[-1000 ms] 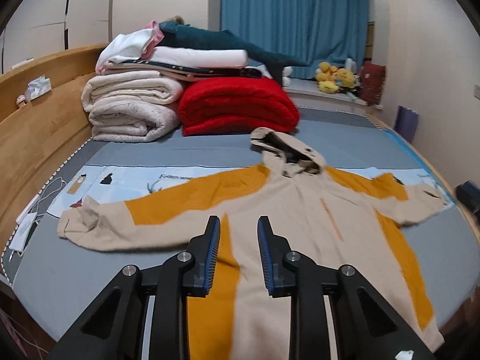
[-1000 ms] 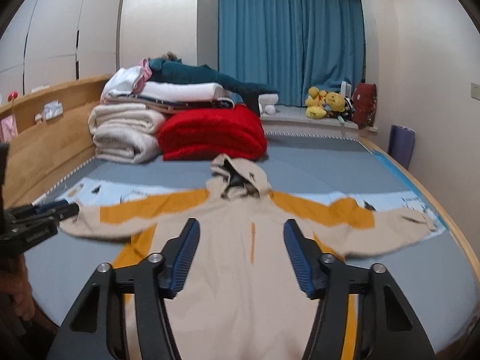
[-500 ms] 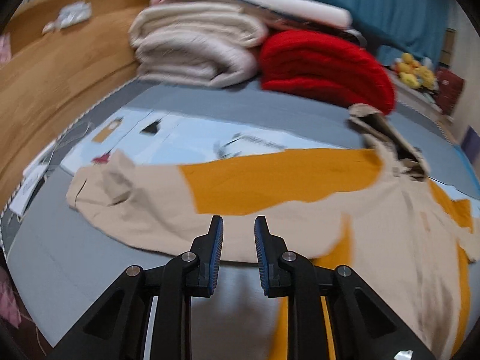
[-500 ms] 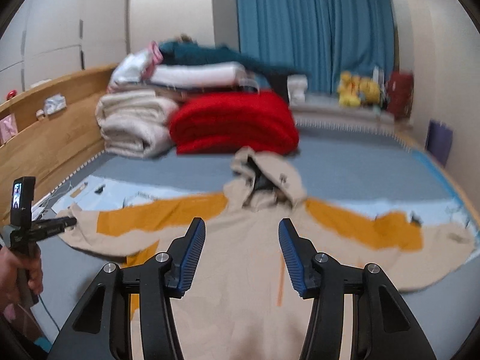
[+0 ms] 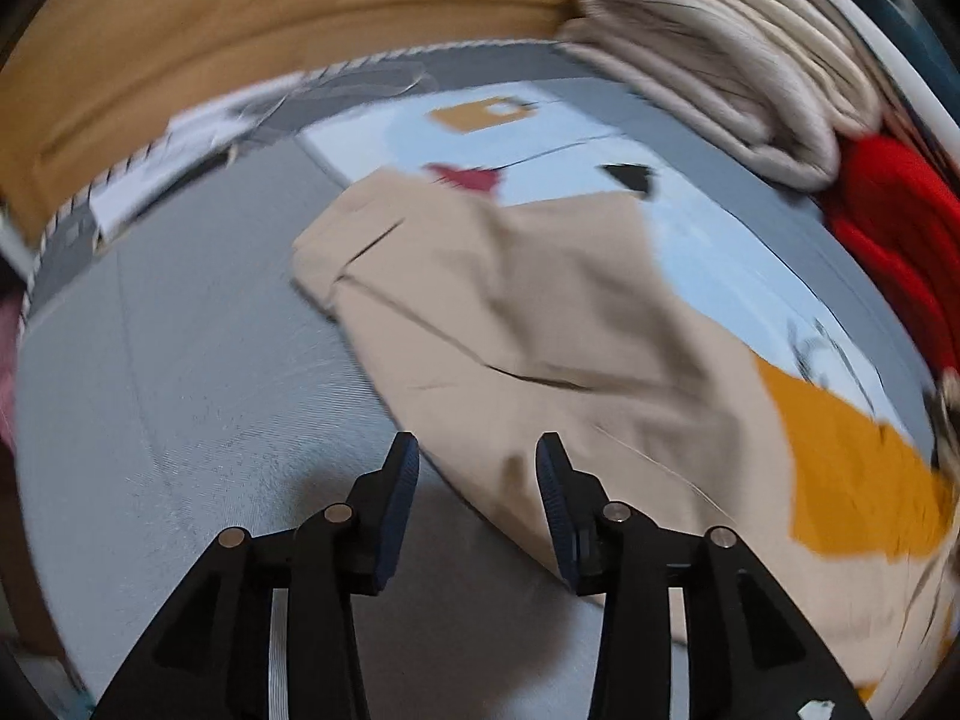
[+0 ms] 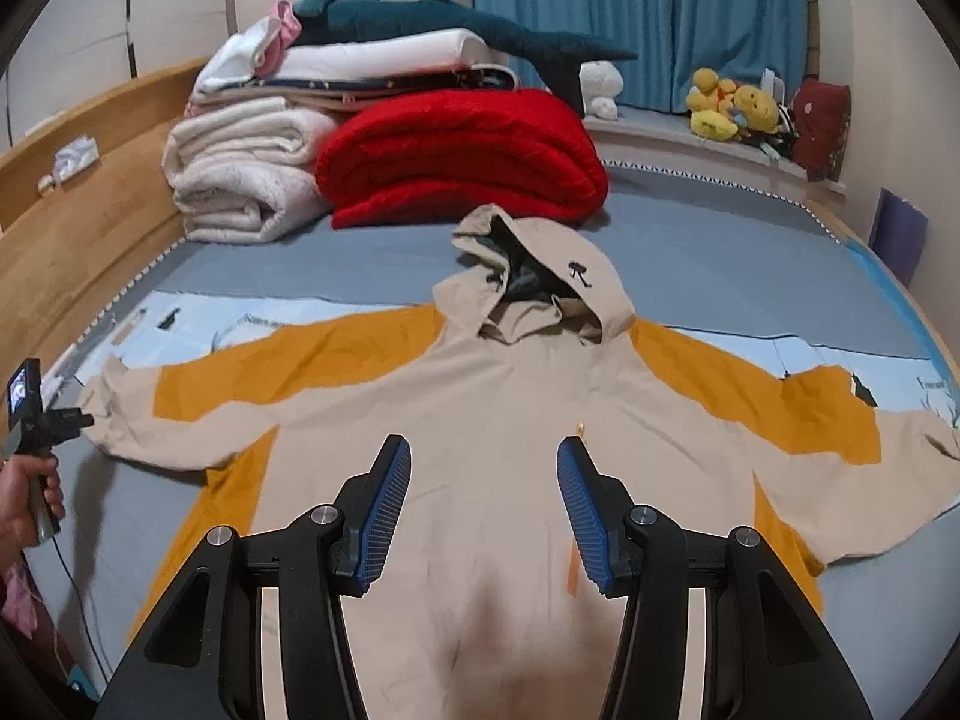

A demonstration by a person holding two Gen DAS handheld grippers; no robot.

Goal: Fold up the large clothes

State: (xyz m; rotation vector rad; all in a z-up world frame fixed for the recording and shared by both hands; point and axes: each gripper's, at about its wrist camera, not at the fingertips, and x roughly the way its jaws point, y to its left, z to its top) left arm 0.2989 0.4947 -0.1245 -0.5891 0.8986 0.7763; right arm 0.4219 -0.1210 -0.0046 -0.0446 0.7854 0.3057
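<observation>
The beige-and-mustard hooded cloth jacket [image 6: 498, 420] lies spread flat on your grey bed [image 6: 720, 276], wholly unfolded; your left gripper [image 5: 477, 468] is opening empty over its sleeve, right gripper [image 6: 483, 480] gapes empty.

Beige-and-orange hooded jacket [image 6: 498, 420] lies flat, front up, on the grey-blue bed [image 6: 690, 252], both sleeves spread sideways, hood toward the stacked red blanket [image 6: 456, 150] and white folded quilts [image 6: 246, 180]. Right gripper [image 6: 483, 498] sits over the jacket's chest, blue-padded jaws apart, nothing between them. At the left edge a hand [image 6: 27, 495] holds the left gripper [image 6: 84, 420], tip at the cuff of the jacket's sleeve; whether it touches the cloth cannot be told, jaws opening.
</observation>
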